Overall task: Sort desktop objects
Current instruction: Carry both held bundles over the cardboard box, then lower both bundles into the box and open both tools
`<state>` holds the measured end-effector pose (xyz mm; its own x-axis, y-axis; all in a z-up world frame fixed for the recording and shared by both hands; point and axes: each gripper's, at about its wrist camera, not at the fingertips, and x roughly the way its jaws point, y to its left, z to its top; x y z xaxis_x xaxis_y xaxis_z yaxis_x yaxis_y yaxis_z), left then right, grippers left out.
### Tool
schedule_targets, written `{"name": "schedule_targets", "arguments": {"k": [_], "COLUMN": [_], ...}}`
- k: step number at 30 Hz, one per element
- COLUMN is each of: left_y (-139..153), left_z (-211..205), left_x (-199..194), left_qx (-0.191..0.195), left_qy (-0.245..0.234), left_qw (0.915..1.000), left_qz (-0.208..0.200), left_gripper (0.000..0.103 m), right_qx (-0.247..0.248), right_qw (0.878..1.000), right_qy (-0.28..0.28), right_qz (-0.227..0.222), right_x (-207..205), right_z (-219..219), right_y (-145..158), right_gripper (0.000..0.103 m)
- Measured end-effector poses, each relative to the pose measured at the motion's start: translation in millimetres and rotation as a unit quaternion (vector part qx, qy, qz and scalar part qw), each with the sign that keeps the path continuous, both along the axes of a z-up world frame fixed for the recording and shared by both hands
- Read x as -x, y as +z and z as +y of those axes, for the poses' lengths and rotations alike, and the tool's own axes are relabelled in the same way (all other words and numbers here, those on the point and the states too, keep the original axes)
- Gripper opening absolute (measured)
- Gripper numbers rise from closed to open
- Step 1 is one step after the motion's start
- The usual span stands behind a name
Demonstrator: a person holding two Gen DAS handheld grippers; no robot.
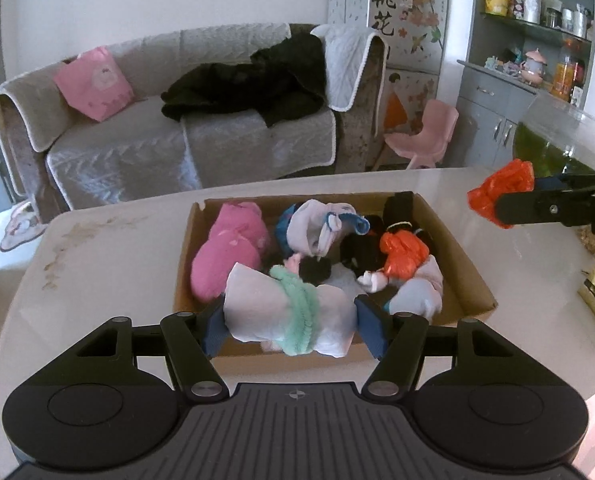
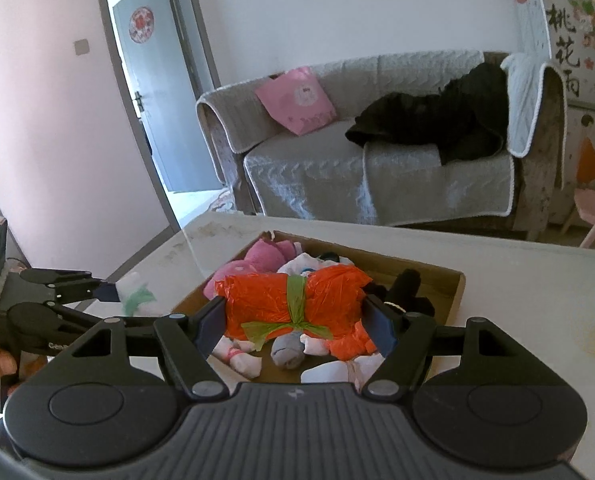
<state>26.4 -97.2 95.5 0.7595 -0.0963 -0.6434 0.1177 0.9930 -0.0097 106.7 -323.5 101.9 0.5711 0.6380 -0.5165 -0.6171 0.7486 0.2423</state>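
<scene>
white table before grey sofa

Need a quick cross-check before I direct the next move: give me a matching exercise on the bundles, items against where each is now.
Items:
1 white bundle
2 orange bundle
3 pink bundle
4 black jacket

Places:
A on the sofa
B in the right gripper
C in the cardboard box
D in the left gripper

Pairs: 1-D, 2-B, 3-C, 4-A

We hold both grippers tilted down. Left gripper clamps a white bundle; right gripper clamps an orange bundle, off to the left's right.
</scene>
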Motion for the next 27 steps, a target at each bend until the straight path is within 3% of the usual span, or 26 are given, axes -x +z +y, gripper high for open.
{"name": "schedule_targets", "arguments": {"k": [14,27], "left_y": [-51,-77], "left_z": [-12,-13], "left_x": [-64,-83], "left_qx": [-0.011,-0.001], "left_qy": [-0.015,-0.025], "left_qw": [0.9991,0.9981], "left_qz": [0.039,0.056], "left_gripper": [0.071,0.071], "right_qx": [0.031,0.075], "right_qw": [0.999,0.996], "right_qy": [-0.017,0.007], "right_qz": [0.041,0.039], "right_x": [-51,-64], "right_z": [13,40], "right_y": [-32,-50], "right_gripper": [0.069,0.069]}}
